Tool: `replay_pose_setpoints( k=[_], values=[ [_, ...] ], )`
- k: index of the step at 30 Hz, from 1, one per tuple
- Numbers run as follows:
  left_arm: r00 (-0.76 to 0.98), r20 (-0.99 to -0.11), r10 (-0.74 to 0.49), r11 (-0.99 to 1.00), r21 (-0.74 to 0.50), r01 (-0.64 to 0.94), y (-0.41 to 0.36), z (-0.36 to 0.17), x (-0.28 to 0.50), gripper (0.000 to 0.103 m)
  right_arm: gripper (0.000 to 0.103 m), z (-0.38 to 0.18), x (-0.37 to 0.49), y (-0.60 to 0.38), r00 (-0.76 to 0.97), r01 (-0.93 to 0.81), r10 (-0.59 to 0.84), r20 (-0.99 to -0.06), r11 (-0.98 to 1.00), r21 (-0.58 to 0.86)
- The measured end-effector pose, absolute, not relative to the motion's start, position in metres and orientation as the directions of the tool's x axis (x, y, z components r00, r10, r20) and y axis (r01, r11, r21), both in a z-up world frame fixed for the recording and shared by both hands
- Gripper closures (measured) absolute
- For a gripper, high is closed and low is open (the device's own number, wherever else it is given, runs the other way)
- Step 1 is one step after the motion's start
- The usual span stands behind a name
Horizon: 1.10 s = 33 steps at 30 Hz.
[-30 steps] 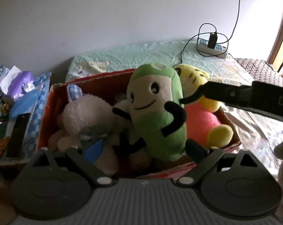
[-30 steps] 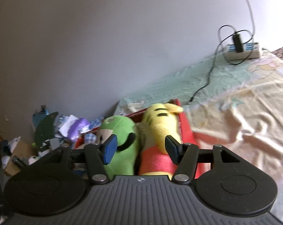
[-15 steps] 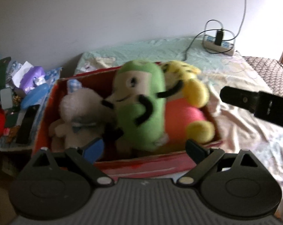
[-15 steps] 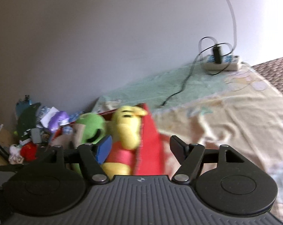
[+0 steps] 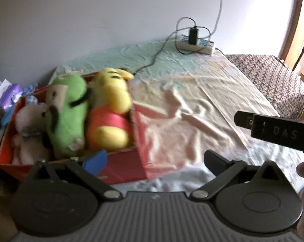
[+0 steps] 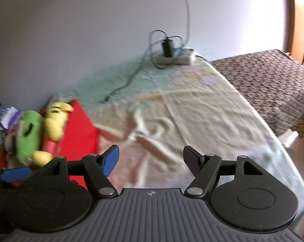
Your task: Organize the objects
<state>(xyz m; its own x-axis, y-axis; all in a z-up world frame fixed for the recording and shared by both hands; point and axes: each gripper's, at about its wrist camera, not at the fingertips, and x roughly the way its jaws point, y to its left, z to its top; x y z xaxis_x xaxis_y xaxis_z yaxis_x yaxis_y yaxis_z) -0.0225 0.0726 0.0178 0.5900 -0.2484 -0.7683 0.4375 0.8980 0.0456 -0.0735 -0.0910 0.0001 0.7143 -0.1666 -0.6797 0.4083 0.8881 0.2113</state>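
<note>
A red box [image 5: 119, 167] stands at the left of the bed and holds a green plush [image 5: 66, 117], a yellow bear plush in a red shirt [image 5: 109, 119] and a pale plush [image 5: 28, 129]. My left gripper [image 5: 154, 160] is open and empty, above the box's near right corner. My right gripper [image 6: 150, 160] is open and empty over the sheet, to the right of the box [image 6: 79, 129]. The green plush [image 6: 29, 133] and the yellow bear [image 6: 53, 121] show at the left of the right wrist view. The right gripper's body [image 5: 273, 129] crosses the right of the left wrist view.
A white power strip [image 5: 196, 44] with a black charger and cables lies at the far edge of the bed by the wall. Cluttered small items [image 5: 8, 94] sit left of the box. A patterned dark cover [image 6: 273, 80] lies at the right. The wrinkled sheet [image 5: 192, 104] spreads between.
Both grippers have swung right and back from the box, so the plush toys now sit at the left of both views. The right gripper's jaws have widened. The green plush has settled lower in the box.
</note>
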Motion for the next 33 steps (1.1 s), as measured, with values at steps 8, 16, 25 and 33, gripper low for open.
replay_pose_setpoints(
  k=[8,16,25,33],
  values=[
    [0.557,-0.793,-0.248,0.872,0.067,0.485,0.028,0.005,-0.042,0.0,0.025,-0.008,-0.096,-0.118,0.652,0.469,-0.226,-0.724,0.87,0.151],
    [0.518,-0.817,-0.254,0.857,0.059,0.512,0.0,-0.003,-0.053,0.001,0.022,-0.012,-0.109,-0.133,0.618,0.502,-0.254,-0.744,0.856,0.125],
    [0.503,-0.842,-0.192,0.897,0.057,0.438,0.013,-0.011,-0.047,0.001,0.021,-0.018,-0.094,-0.119,0.616,0.415,-0.179,-0.767,0.901,0.123],
    [0.512,-0.853,-0.099,0.94,0.088,0.329,0.047,-0.013,-0.045,0.001,0.021,-0.019,-0.074,-0.083,0.629,0.279,-0.07,-0.774,0.95,0.141]
  ],
)
